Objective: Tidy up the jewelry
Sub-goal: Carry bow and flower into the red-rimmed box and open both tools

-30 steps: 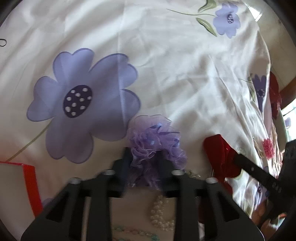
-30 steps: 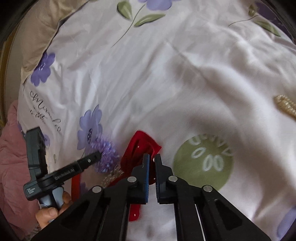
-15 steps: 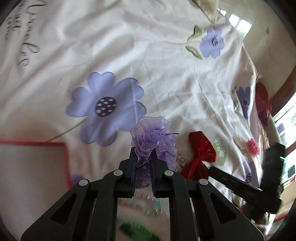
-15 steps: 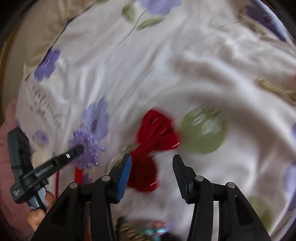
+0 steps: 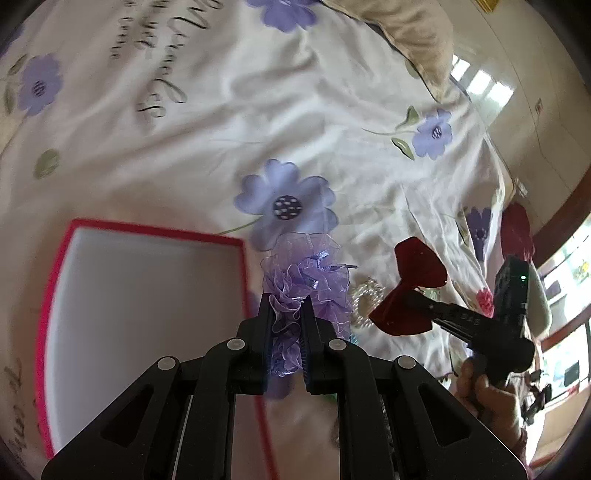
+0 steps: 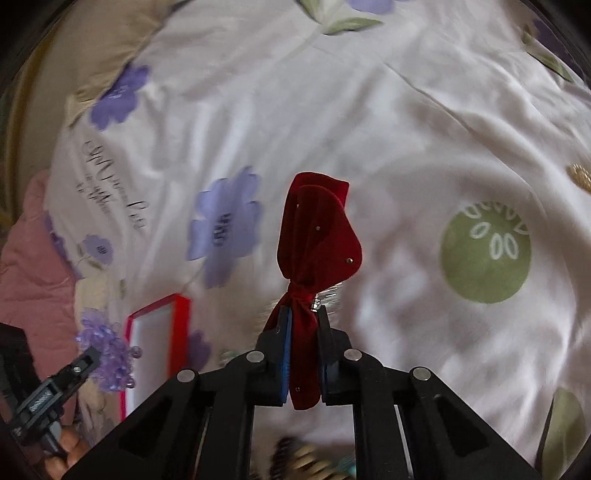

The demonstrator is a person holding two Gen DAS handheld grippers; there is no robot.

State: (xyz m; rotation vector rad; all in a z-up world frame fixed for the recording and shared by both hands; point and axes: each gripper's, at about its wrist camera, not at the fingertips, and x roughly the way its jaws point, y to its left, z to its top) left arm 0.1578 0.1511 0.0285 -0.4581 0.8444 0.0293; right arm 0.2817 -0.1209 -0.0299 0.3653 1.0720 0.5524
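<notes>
My left gripper (image 5: 287, 306) is shut on a frilly purple hair scrunchie (image 5: 306, 280) and holds it above the floral bedsheet, just right of an open red-rimmed box with a white inside (image 5: 140, 306). My right gripper (image 6: 303, 321) is shut on a dark red velvet bow (image 6: 317, 236) and holds it up off the sheet. The bow (image 5: 413, 288) and the right gripper show at the right of the left wrist view. The scrunchie (image 6: 107, 354) and box (image 6: 155, 339) show at lower left of the right wrist view. A pearl bracelet (image 5: 365, 299) lies between scrunchie and bow.
A white bedsheet with purple flowers (image 5: 284, 206) covers the bed. A beige pillow (image 5: 410, 33) lies at the far edge. A pink cloth (image 6: 33, 266) lies at the left. Blurred beaded pieces (image 6: 306, 461) lie under my right gripper. A gold piece (image 6: 580, 177) lies far right.
My left gripper closed on the scrunchie and lifted it, bringing the red box into view. My right gripper opened, then closed on the red bow and raised it.
</notes>
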